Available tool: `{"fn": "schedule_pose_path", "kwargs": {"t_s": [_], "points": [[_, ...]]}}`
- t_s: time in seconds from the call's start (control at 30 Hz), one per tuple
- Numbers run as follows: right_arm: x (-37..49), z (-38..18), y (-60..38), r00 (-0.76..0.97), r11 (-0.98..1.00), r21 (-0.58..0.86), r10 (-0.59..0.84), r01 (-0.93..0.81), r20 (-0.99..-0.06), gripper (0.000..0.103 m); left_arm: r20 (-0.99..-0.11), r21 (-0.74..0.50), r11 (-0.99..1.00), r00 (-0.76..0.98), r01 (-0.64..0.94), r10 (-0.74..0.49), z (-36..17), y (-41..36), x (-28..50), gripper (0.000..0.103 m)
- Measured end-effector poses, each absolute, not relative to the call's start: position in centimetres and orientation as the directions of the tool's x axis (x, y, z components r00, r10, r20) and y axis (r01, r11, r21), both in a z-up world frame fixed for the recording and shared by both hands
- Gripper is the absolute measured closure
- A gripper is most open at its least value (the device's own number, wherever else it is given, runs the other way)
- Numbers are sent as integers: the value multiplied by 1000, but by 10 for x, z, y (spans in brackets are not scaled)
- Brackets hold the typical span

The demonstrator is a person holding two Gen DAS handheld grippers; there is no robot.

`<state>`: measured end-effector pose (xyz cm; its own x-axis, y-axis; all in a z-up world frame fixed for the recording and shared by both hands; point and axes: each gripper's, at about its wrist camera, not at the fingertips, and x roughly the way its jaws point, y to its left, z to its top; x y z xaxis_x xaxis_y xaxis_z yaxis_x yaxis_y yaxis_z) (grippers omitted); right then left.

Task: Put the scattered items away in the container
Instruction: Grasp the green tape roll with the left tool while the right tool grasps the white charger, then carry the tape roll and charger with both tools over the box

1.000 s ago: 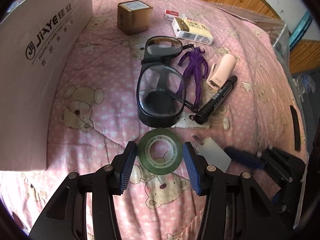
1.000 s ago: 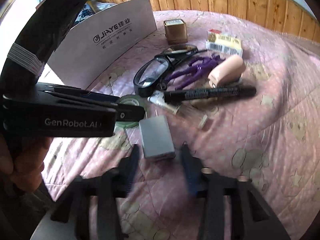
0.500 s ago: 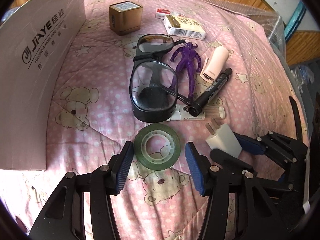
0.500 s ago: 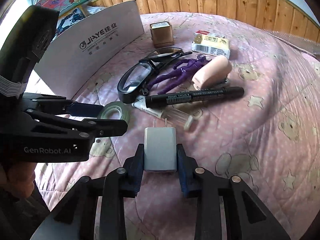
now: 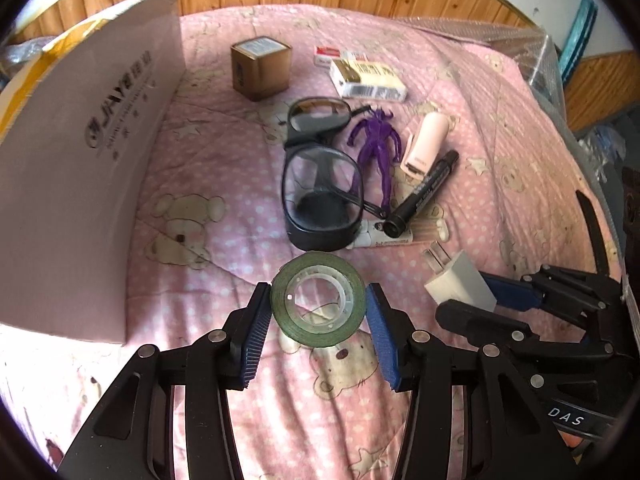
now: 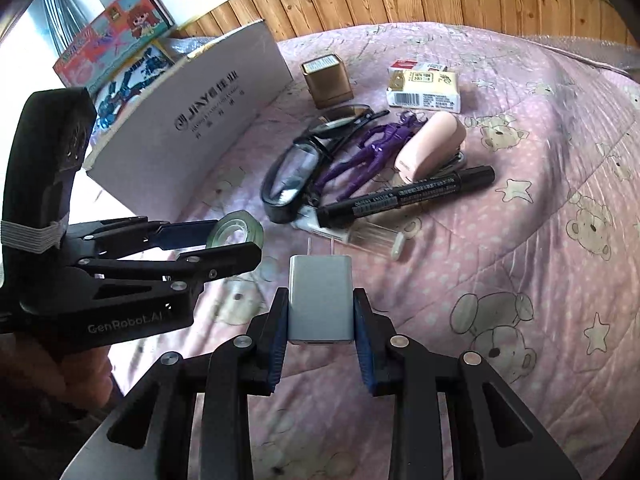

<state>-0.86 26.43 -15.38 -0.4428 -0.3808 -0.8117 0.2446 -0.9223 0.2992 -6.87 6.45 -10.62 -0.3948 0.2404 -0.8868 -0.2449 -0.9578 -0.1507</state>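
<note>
Both wrist views look steeply down, close (fisheye), sharing the cluttered pink bedspread (image 5: 224, 184) (image 6: 520, 240).

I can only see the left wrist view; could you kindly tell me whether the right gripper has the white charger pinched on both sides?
Observer: Yes. The right wrist view shows both pads of the right gripper pressing the flanks of the charger, prongs pointing forward.
Operator: Thank you. Is anything behind the cardboard box?
Observer: Colourful toy boxes stand just behind the cardboard box.
</note>
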Motion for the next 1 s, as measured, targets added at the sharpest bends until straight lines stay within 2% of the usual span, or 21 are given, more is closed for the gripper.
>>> {"fn": "schedule_pose_path", "kwargs": {"t_s": [0.3, 1.0], "points": [[-1, -127, 242, -457, -906, 304, -413, 294, -788, 71, -848, -167, -958, -461, -234, 261, -78, 45, -60, 54], [-19, -49, 167, -504, -862, 252, -470, 440, -725, 71, -721, -310, -933, -593, -184, 357, -8, -29, -56, 54]]}}
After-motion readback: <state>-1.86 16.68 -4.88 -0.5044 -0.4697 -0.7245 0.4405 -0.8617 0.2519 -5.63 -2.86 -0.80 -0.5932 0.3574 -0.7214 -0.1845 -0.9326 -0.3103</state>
